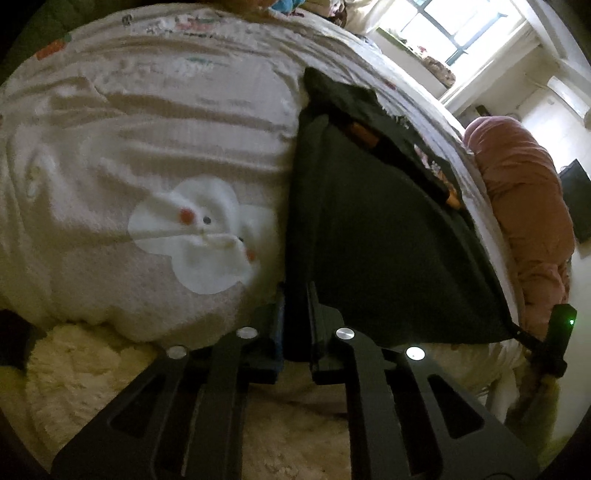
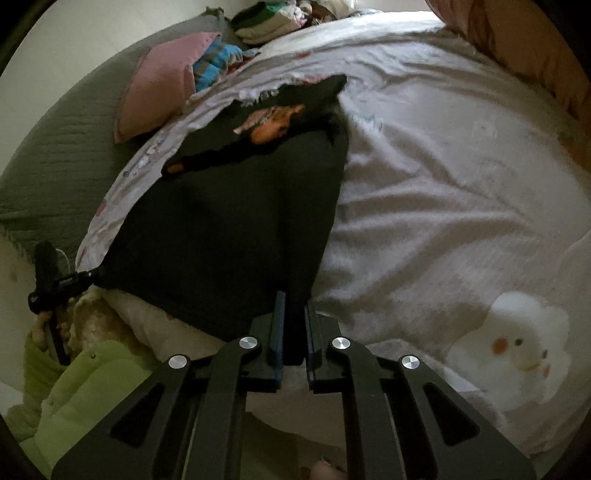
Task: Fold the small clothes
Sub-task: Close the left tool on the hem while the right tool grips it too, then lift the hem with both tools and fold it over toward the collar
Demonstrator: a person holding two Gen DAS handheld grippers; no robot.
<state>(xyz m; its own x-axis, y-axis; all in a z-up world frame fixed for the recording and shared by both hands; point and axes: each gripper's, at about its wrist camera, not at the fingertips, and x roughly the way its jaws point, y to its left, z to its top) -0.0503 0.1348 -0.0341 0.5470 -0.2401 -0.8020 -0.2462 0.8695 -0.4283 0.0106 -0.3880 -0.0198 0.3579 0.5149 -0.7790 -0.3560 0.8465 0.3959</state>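
Observation:
A small dark garment (image 1: 373, 229) with orange trim lies stretched on a pale bed blanket (image 1: 147, 122). My left gripper (image 1: 295, 295) is shut on one near corner of it. My right gripper (image 2: 294, 306) is shut on the other near corner of the dark garment (image 2: 236, 221). Each gripper shows in the other's view: the right gripper (image 1: 532, 339) at the garment's far corner, the left gripper (image 2: 74, 282) likewise. The garment's far end is bunched, with orange fabric (image 2: 277, 122) showing.
The blanket (image 2: 461, 184) bears a white bear print (image 2: 517, 343). A pink pillow (image 2: 162, 81) and folded clothes (image 2: 269, 18) lie at the head of the bed. A pink quilt roll (image 1: 524, 206) lies at the bed's edge. A window (image 1: 454, 26) is beyond.

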